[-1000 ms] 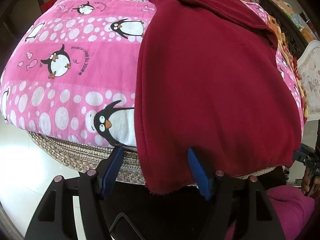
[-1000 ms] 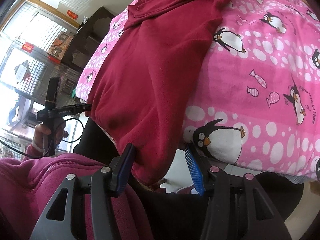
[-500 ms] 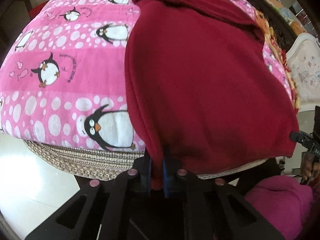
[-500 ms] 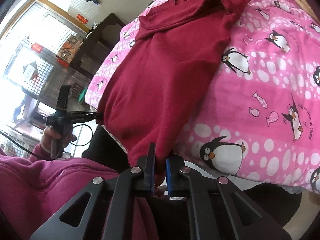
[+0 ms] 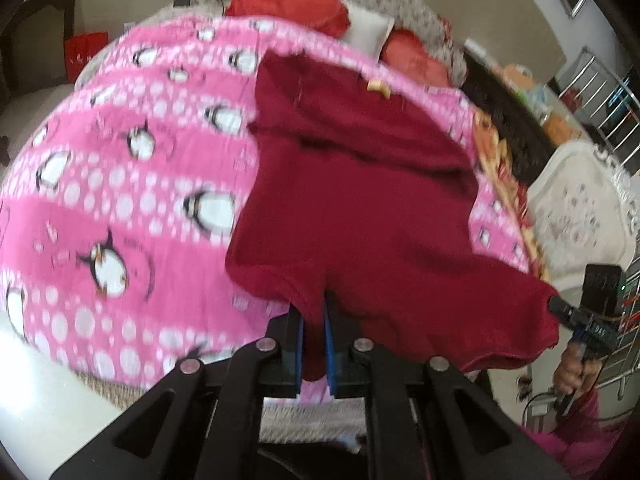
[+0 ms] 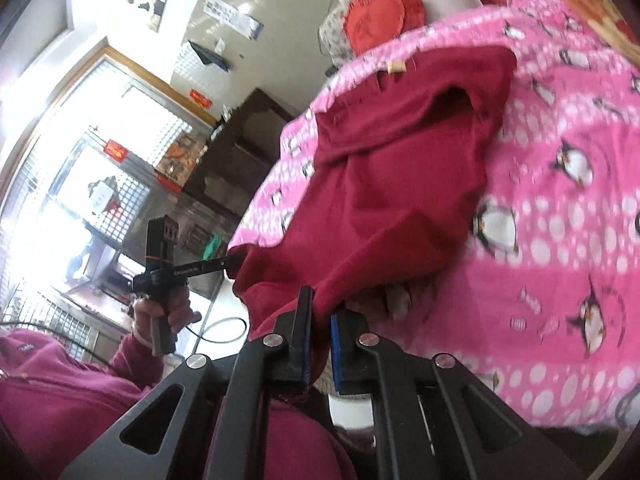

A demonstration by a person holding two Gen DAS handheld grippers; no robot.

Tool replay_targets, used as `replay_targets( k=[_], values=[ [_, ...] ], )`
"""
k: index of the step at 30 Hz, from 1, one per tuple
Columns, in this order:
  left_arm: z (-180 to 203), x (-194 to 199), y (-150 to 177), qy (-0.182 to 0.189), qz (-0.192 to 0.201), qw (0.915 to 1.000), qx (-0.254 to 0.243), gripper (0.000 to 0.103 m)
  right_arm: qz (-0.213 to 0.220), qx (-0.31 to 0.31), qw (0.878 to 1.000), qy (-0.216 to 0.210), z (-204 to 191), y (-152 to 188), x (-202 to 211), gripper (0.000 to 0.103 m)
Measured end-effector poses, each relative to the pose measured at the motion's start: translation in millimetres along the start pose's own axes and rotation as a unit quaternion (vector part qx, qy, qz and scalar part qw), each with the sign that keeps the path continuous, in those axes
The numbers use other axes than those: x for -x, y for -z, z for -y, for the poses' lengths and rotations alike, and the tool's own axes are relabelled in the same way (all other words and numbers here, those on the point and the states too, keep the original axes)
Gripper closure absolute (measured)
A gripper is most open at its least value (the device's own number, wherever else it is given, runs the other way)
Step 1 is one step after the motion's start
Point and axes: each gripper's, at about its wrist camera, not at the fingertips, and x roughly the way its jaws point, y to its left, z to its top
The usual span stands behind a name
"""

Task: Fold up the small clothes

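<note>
A dark red, soft fleece garment (image 5: 360, 208) is spread over a bed covered by a pink blanket printed with penguins and white dots (image 5: 120, 200). The near hem of the garment is raised off the blanket, while its far end, where a small yellow label (image 5: 379, 87) is seen, lies flat toward the head of the bed.

The left tongs (image 5: 313, 344) are clamped narrowly on one near corner of the hem, a fold of red cloth being pinched between the blue pads (image 5: 329, 344). The right tongs (image 6: 318, 344) are likewise closed on the other near corner, with cloth gripped between their black fingers. In the right wrist view the left tongs (image 6: 228, 262) are seen from the side, biting the hem's edge, held by a hand (image 6: 164, 312) in a magenta sleeve.

Red cushions (image 5: 288, 0) and a white pillow (image 5: 370, 28) are piled beyond the blanket. The left wrist view is blurred.
</note>
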Motion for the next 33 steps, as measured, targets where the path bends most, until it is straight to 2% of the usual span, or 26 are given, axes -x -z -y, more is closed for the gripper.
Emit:
replay_targets(
  k=[6,13,21,26,33],
  values=[
    [15,7,-39,0.015,0.052,0.9985,-0.006,0.095,0.057,-0.006,0.998,-0.011,3,-28,9,0.103],
    [29,7,-86,-0.001,0.101,0.9945,-0.028,0.095,0.108,0.002,0.994,-0.005,6,-67,23,0.103],
    [42,-18,-151,-0.035,0.143,0.9883,-0.040,0.095,0.132,0.010,0.991,0.026,16,-122,11,0.103],
    [40,-45,-188,-0.068,0.152,0.9849,-0.048,0.095,0.144,-0.001,0.988,0.055,35,-163,-4,0.103],
    [32,-104,-236,-0.082,0.123,0.9884,-0.038,0.095,0.132,-0.020,0.986,0.101,72,-207,-36,0.103]
  ],
)
